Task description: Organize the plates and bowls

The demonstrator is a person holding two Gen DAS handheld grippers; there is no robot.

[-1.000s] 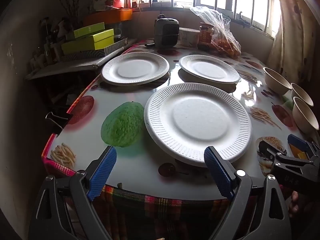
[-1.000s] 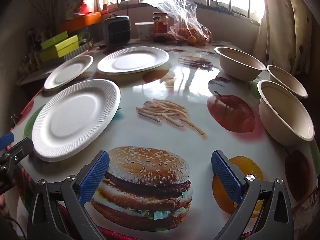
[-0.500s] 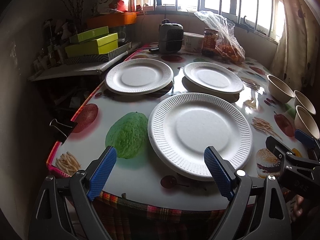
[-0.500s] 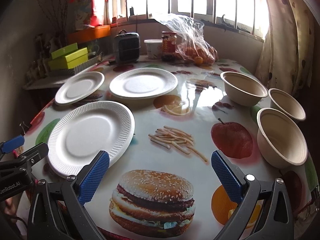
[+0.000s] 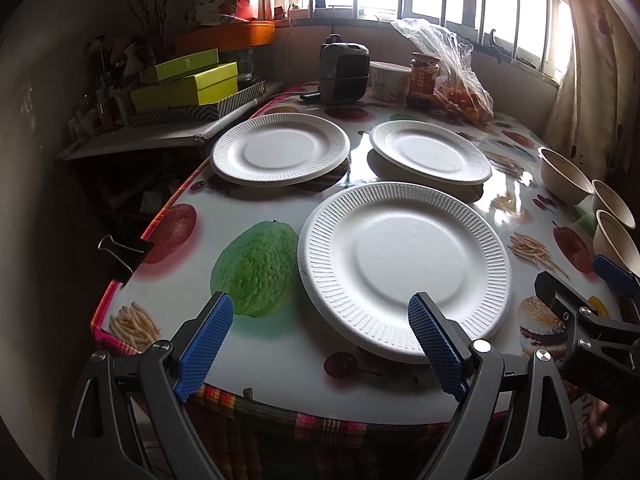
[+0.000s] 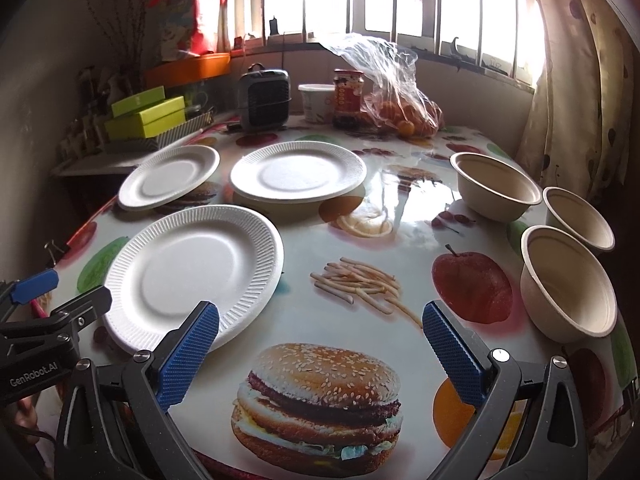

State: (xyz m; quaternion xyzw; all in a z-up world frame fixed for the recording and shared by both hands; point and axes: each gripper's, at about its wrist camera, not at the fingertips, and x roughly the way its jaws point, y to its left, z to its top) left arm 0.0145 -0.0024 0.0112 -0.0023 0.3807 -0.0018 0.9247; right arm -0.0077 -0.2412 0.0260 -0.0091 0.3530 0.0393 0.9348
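Three white paper plates lie on the table: a near one (image 5: 404, 270) (image 6: 194, 272), a far left one (image 5: 280, 150) (image 6: 170, 176) and a far right one (image 5: 430, 152) (image 6: 298, 170). Three beige bowls stand along the right side: a far one (image 6: 494, 186) (image 5: 564, 176), a middle one (image 6: 578, 218) and a near one (image 6: 566, 284). My left gripper (image 5: 320, 344) is open, just short of the near plate's front rim. My right gripper (image 6: 320, 354) is open over the printed burger, between the near plate and the near bowl. Neither holds anything.
At the back of the table (image 6: 408, 208) stand a small grey heater (image 6: 264, 98), a white tub (image 6: 316, 102), a jar (image 6: 348, 98) and a plastic bag of oranges (image 6: 400, 100). Green boxes (image 5: 186, 84) sit on a shelf to the left. A binder clip (image 5: 122, 250) grips the left edge.
Both grippers have drawn back and risen from the table, so more of it shows. Plates and bowls have not moved. Both grippers stay open.
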